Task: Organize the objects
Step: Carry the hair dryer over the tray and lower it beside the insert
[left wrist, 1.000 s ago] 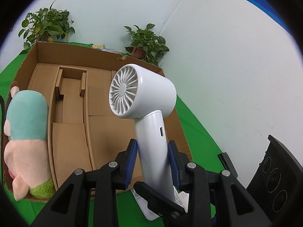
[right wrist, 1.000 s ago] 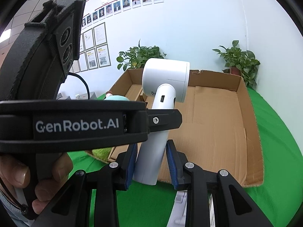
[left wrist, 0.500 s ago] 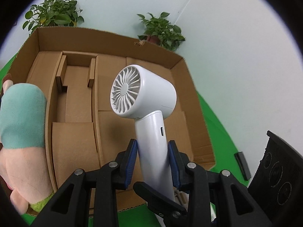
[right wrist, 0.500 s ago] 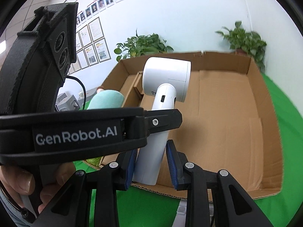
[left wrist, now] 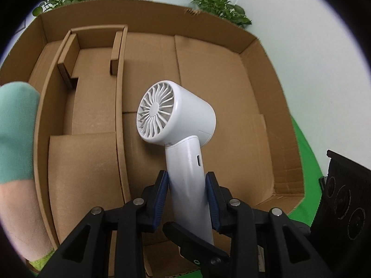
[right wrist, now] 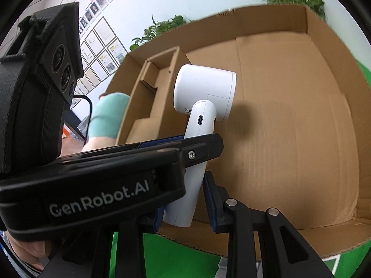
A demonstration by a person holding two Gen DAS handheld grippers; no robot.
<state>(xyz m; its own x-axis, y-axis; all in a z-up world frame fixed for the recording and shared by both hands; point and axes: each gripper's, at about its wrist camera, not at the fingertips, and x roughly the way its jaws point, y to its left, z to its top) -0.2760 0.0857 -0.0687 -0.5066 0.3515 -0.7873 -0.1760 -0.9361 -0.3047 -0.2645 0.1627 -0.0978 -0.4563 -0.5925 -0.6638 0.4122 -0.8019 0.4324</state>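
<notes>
I squeeze the white handheld fan [left wrist: 178,139] by its handle with both my left gripper [left wrist: 187,199] and my right gripper [right wrist: 184,205]. It hangs over the big part of the cardboard box [left wrist: 255,106]. A plush toy [left wrist: 16,143] sits at the box's left edge.

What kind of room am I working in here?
Probably an office or lab set up for recording: framed notices and portrait photos on the wall, potted plants, and a green cloth under the cardboard box.
</notes>
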